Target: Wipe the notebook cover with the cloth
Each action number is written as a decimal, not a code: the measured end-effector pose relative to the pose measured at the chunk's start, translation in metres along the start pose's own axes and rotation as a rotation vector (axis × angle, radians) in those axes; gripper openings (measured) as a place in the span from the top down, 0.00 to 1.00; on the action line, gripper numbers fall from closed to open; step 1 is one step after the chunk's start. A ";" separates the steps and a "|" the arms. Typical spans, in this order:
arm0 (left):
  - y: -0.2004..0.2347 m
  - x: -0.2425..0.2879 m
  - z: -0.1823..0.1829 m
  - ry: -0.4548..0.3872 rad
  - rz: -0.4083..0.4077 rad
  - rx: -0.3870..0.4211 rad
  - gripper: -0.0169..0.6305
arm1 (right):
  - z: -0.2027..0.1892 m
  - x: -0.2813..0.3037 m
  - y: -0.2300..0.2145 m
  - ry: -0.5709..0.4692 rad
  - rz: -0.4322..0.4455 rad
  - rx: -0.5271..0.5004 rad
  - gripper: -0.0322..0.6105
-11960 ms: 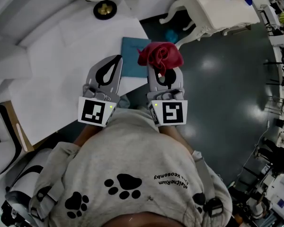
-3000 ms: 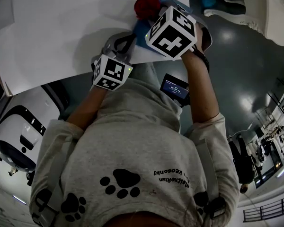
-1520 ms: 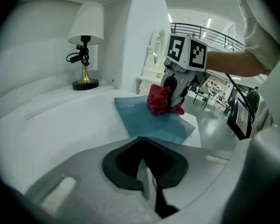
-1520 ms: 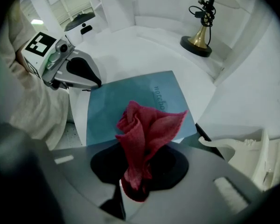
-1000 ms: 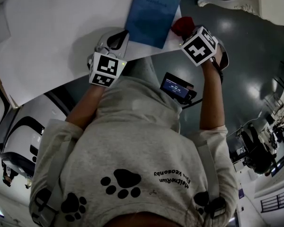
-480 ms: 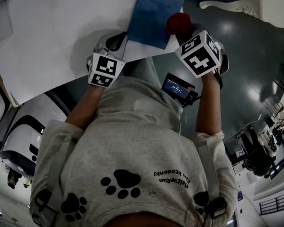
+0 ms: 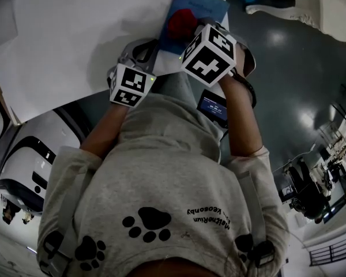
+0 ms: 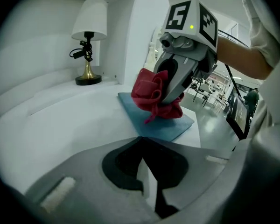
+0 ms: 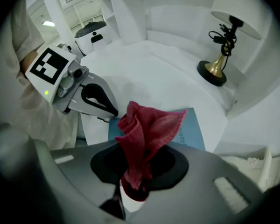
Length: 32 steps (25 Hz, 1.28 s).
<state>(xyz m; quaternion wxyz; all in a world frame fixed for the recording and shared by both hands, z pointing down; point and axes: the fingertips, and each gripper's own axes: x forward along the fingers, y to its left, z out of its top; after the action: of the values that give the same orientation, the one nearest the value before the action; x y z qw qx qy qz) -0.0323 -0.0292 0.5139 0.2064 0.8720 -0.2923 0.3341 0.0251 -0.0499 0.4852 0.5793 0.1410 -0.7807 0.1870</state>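
Notebook (image 7: 205, 4) lies flat at the far right corner of the white worktop (image 7: 75, 39) in the head view, its long axis running away from the person and leaning a little to the right. Its cover is plain blue with a small line of print too fine to read. A crumpled red cloth (image 7: 181, 23) sits on the near half of the cover, held by the right gripper (image 7: 193, 30). The left gripper (image 7: 152, 42) rests on the worktop just beside the notebook's near left corner.

Seen from the left gripper view, this gripper's jaws are pressed together with nothing between them. Ahead, the cloth bunches against the blue cover under the right gripper's tips, and a lamp (image 8: 87, 45) with a brass base stands at the back.

From the right gripper view, the jaws pinch the cloth's lower end, and its folds rise and fan out over the notebook.
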 end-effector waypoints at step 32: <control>0.004 -0.003 -0.003 0.028 0.029 0.017 0.97 | -0.065 0.017 0.017 0.106 0.040 0.065 0.81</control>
<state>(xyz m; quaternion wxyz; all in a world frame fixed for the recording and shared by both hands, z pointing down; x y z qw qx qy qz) -0.0383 -0.0293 0.5149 0.1985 0.8646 -0.2990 0.3518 0.0681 -0.0050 0.5161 0.6110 0.1343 -0.7452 0.2309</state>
